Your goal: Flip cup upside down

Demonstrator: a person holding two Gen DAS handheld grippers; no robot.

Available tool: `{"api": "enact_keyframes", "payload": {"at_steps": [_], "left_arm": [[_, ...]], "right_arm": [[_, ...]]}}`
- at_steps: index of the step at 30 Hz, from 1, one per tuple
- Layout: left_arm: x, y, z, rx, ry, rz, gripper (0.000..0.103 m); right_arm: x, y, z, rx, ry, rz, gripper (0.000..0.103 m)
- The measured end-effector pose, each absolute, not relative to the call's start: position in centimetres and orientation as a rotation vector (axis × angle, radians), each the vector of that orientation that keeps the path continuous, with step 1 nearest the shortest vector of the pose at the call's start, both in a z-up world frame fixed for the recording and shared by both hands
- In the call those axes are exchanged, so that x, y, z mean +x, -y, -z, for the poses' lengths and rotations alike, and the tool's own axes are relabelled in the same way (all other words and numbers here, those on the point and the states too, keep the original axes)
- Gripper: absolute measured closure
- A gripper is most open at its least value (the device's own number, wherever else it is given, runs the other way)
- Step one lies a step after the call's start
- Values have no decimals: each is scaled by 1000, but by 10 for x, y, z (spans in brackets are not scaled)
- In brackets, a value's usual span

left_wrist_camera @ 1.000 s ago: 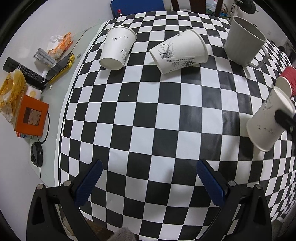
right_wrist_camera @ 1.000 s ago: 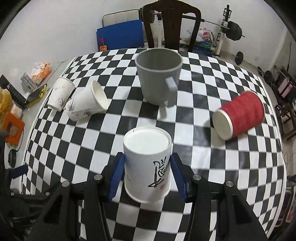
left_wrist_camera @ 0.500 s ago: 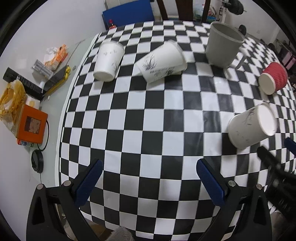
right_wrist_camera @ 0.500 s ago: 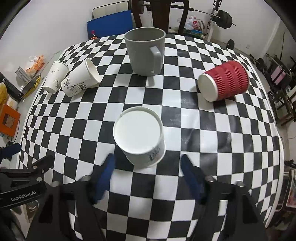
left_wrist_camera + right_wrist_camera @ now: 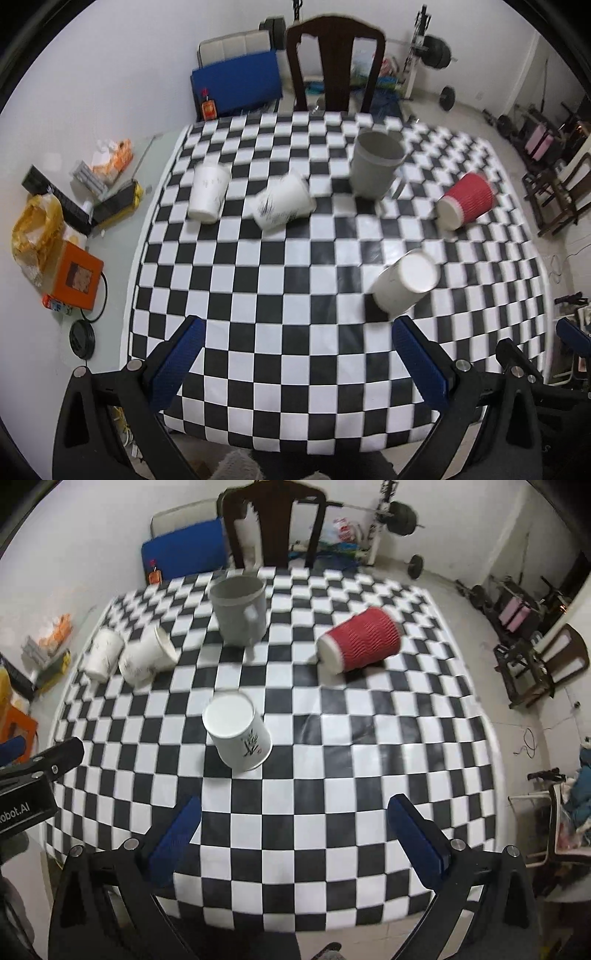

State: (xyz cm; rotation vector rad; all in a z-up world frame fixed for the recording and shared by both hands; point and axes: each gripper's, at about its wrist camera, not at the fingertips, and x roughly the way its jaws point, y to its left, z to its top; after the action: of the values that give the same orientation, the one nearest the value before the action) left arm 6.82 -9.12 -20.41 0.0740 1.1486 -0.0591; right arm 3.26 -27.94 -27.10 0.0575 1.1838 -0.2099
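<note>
The white paper cup (image 5: 238, 736) stands upside down on the table (image 5: 369, 746), with its flat bottom facing up. It sits near the middle, on the checked cloth. The flip looks done.

The right claw (image 5: 293, 825) is wide open and holds nothing. It hangs over the near edge of the table, apart from the cup. The left claw (image 5: 295, 349) is wide open too, and empty. It hangs over the near edge as well.

What could go wrong? The cup is light paper, so a small bump from a claw could knock it over. It looks a bit tilted in the pictures, but that may just be the round lens. The cloth is shiny and looks smooth, so the cup might slide if it is pushed.

Other cups are on the table. A red cup (image 5: 360, 640) lies on its side and could roll if bumped. A second white cup (image 5: 147, 659) lies on its side too. A third white cup (image 5: 101, 657) is beside it. A grey mug (image 5: 240, 605) stands upright at the far side.

The table has a black and white checked cloth. A dark wooden chair (image 5: 273, 524) stands behind it. A blue mat (image 5: 184, 552) leans on the white wall. Gym weights (image 5: 400, 517) are in the back. An orange box (image 5: 77, 280) sits on the floor to the left.
</note>
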Motion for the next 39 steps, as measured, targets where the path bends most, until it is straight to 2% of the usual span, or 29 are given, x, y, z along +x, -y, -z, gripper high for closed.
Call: {"api": "enact_keyframes", "payload": {"at_steps": [9, 16, 28, 39], "left_arm": [[41, 93, 116, 49, -1028, 119, 0], [20, 90, 74, 47, -1015, 91, 0], [-1, 84, 50, 25, -1051, 77, 0], [-7, 87, 45, 26, -1090, 81, 0]], "right_arm": [[1, 276, 154, 34, -1045, 296, 1], [-16, 272, 96, 32, -1007, 319, 1], [-38, 266, 49, 40, -995, 311, 1], [-43, 262, 41, 51, -1024, 295, 1]]}}
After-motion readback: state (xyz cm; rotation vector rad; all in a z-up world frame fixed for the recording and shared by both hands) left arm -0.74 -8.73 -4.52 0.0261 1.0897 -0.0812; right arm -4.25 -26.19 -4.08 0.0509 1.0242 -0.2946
